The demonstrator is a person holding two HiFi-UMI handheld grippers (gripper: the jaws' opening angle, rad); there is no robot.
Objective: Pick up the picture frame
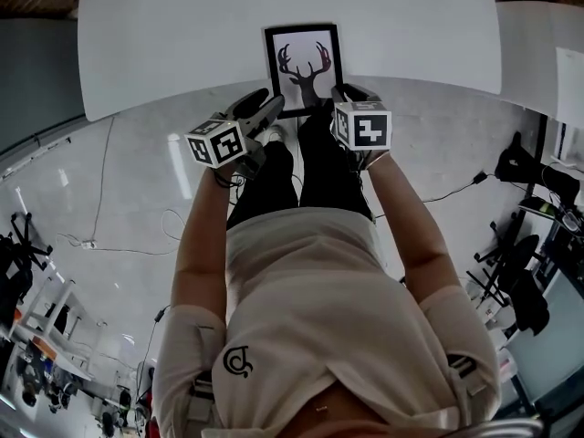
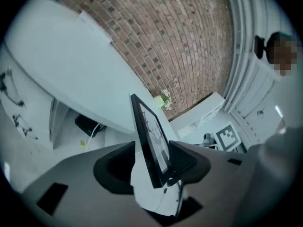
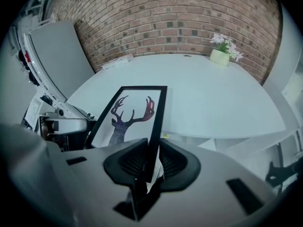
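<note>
Picture frame [image 1: 303, 67]: black rectangular rim around a white print of a dark antlered deer head; it hangs in the air in front of the person, at the near edge of the table.
Left gripper [image 1: 266, 108]: grey two-jaw claw with its jaws apart; the frame's left edge stands between the pads, clear of one of them.
Right gripper [image 1: 349, 94]: grey claw with its jaws clamped on the frame's lower right rim.
Table [image 1: 182, 35]: wide, white and smooth-topped, behind the frame.
</note>
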